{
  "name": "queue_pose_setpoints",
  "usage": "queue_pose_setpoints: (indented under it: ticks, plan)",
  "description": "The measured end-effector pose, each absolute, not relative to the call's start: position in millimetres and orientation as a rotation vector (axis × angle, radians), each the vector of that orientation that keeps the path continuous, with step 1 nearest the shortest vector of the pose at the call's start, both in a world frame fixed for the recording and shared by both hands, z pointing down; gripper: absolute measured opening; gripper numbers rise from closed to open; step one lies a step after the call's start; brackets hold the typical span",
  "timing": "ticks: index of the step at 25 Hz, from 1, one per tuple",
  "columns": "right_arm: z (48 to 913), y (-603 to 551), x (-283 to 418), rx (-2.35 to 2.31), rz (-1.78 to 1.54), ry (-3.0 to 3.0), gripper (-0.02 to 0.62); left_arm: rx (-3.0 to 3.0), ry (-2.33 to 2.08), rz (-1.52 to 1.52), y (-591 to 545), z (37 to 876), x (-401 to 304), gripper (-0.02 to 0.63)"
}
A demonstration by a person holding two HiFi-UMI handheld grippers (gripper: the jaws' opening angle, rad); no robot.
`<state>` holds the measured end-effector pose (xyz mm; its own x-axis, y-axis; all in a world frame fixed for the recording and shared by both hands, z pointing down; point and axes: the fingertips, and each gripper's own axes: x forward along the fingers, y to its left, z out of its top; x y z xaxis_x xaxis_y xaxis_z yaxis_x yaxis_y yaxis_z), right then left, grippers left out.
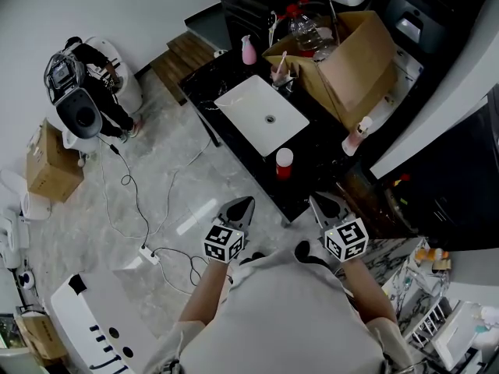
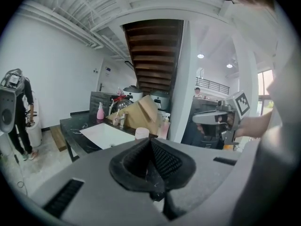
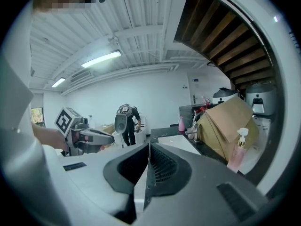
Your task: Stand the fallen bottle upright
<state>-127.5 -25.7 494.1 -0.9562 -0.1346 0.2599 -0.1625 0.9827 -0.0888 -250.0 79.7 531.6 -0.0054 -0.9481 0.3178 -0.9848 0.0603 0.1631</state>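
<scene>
Which bottle is the fallen one I cannot tell. The three I can see on the black tabletop (image 1: 312, 150) all look upright. A red bottle with a white cap (image 1: 284, 163) stands near the front edge, closest to the grippers. A pink pump bottle (image 1: 355, 135) stands at the right, just beside the open cardboard box (image 1: 347, 65). A small pink bottle (image 1: 249, 51) stands at the far end, beyond the white sink basin (image 1: 261, 114). A clear jug with a red top (image 1: 304, 26) pokes out of the box, its lower part hidden by the flaps.

Both grippers hover short of the tabletop's near edge, well apart from every bottle. The left gripper (image 1: 246, 202) is clenched, its ribbed pads pressed together with nothing between them. The right gripper (image 1: 316, 199) is closed on itself the same way, also empty. The person's torso fills the bottom of the head view and hides the floor beneath.

Off to the left another person (image 1: 97, 92) bends beside a white machine, partly covered by headgear. Cables (image 1: 129, 201) trail over the marble floor to a power strip (image 1: 148, 255), and a second carton (image 1: 51, 166) sits at the frame's edge. Wooden steps (image 1: 183, 57) rise behind the tabletop.
</scene>
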Motion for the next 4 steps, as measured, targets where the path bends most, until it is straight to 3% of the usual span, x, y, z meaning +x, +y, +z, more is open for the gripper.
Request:
queue_pose_setpoints:
  ticks: [4]
  plan:
    - [492.5,-31.0,-125.4,0.226,0.158,-2.876,0.037,1.949,-1.998,0.159,75.1,530.4,-246.1,0.006]
